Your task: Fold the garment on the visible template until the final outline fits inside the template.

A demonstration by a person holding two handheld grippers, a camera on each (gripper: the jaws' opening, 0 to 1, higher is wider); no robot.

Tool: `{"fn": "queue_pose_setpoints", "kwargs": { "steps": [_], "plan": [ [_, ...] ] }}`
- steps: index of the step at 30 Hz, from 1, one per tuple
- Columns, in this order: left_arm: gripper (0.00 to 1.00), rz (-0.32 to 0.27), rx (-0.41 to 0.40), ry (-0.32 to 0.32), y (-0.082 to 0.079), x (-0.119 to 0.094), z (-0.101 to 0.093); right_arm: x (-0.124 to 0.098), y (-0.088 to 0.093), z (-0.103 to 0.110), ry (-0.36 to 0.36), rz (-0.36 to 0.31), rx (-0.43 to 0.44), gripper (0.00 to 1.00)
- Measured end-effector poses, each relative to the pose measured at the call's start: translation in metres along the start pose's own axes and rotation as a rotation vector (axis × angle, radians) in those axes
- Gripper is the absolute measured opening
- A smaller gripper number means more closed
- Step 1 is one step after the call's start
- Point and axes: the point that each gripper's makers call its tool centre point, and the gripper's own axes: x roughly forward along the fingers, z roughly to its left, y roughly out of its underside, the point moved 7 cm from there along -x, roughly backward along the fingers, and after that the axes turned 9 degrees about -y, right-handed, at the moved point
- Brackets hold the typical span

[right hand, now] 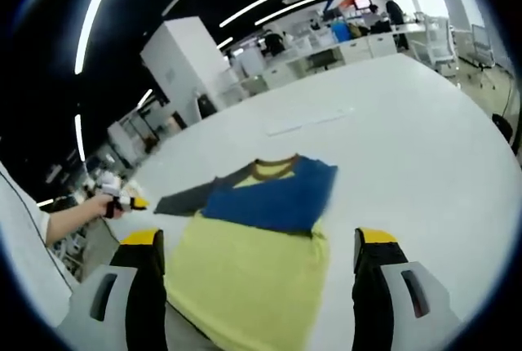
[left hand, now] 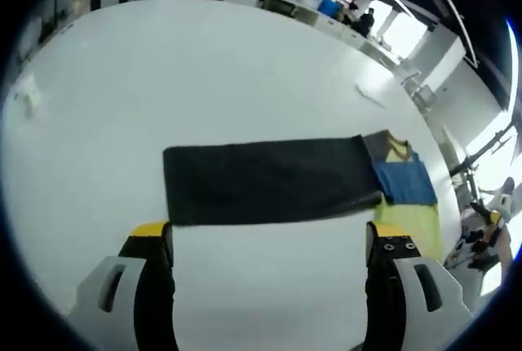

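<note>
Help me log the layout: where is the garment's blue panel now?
In the right gripper view the blue panel lies folded across the garment's collar end, above its yellow body, on the white table, ahead of the open right gripper.

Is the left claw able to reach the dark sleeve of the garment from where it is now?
Probably yes. The left claw is open and the dark sleeve lies flat on the white table just beyond its jaws, with nothing between them.
</note>
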Motion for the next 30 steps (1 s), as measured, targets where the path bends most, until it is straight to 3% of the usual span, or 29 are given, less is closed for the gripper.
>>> {"fn": "queue_pose_setpoints", "kwargs": {
  "steps": [5,13,20,30],
  "plan": [
    [0.95,-0.005,-0.008,-0.012,-0.005,0.003,0.010,0.013,0.000,0.004,-0.021,0.015,-0.015,0.96],
    [0.95,-0.019,-0.009,-0.022,-0.015,0.011,0.022,0.022,0.015,0.005,-0.039,0.064,0.001,0.96],
    [0.86,-0.048,0.029,-0.037,-0.017,0.011,0.022,0.023,0.017,0.002,-0.035,0.078,0.005,0.95],
    [0.71,-0.114,0.061,-0.089,-0.025,0.029,0.048,0.033,0.019,0.013,-0.043,0.083,0.012,0.95]
  ]
}}
